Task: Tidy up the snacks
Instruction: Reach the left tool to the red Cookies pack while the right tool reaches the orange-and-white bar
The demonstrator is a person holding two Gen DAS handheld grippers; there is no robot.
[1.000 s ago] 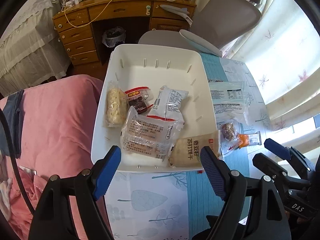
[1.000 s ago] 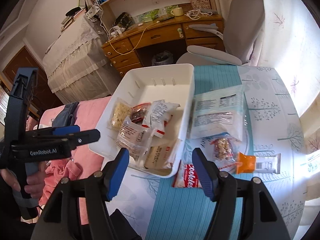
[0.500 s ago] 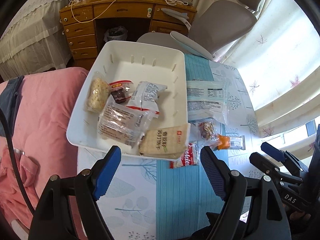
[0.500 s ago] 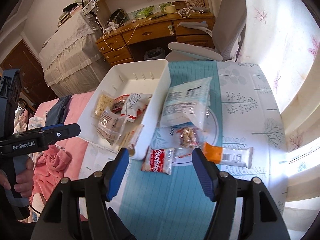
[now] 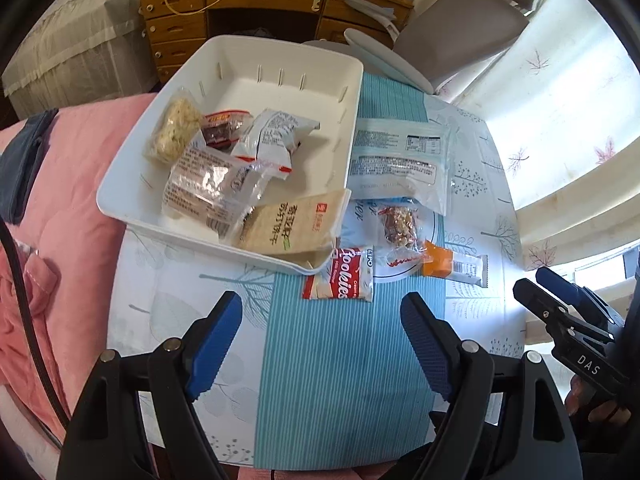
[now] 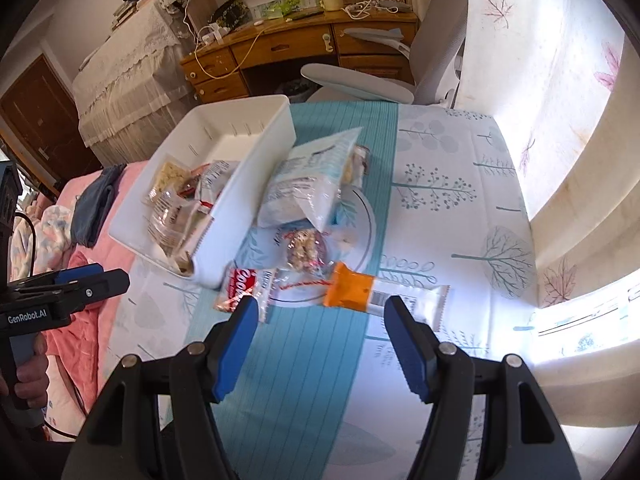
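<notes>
the white rectangular plastic bin [image 5: 348, 92] sits at the far left of the surface [image 5: 340, 360], which wears a pale tree-print cloth with a blue striped band. inside the bin lie a clear pack of pale puffed rounds [image 5: 174, 130], a small dark red-labelled pack [image 5: 222, 128], a white printed pouch [image 5: 276, 136], a clear crinkled bag with fine print [image 5: 204, 188] and a tan cracker packet with chinese characters and a red square logo [image 5: 292, 226] leaning on the bin's near corner.

just outside that near corner lies a red and white packet reading "cookies" [image 5: 346, 278]. to the right of the bin lies a large pale blue printed bag [image 5: 400, 160]; nearer than that bag are a clear pack of brown nut clusters [image 5: 398, 226] and an orange and white bar wrapper with a barcode [image 5: 454, 266].

the left gripper [image 5: 322, 344] points steeply down over the striped band, nearer than the bin, its blue jaws wide apart with nothing between them. the right gripper [image 6: 318, 344] also tilts down, close before the orange and white bar wrapper, jaws parted and empty. its black body, marked "das", shows to the right in the left wrist view; the other's, marked "genrobot.ai", is in a hand [image 6: 24, 376] at the left edge of the right wrist view.
</notes>
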